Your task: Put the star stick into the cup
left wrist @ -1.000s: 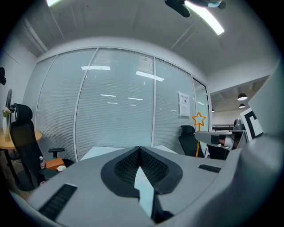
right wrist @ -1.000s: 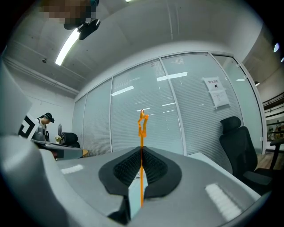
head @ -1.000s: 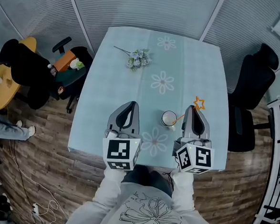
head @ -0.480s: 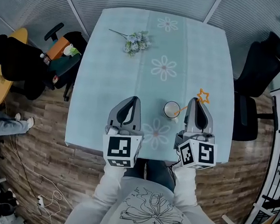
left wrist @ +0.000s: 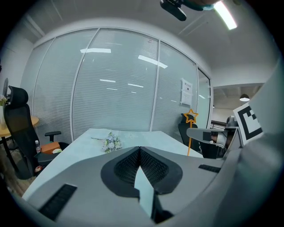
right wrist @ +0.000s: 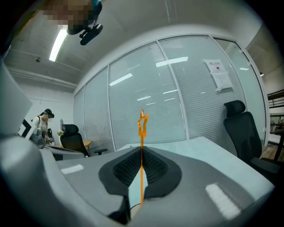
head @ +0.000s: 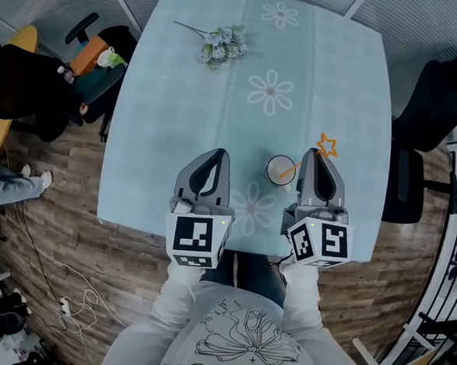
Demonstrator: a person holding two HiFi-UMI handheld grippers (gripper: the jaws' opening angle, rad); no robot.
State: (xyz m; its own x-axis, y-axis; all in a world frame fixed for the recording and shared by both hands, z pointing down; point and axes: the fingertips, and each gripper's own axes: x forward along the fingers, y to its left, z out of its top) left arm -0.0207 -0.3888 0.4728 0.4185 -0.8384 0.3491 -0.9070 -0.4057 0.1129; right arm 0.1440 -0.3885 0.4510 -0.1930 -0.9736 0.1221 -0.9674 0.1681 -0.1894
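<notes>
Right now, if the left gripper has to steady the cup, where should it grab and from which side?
Probably the left wall of the cup, coming in from the left gripper's own side. The cup stands upright, and its right side is taken: the right gripper holds the star stick, lower end over the mouth.

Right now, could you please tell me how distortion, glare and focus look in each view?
Head view: fisheye bows the table edges, evenly lit. Left gripper view: ceiling light flares; reflections streak the glass wall. Right gripper view: star stick sharp, corners vignetted black.
</notes>
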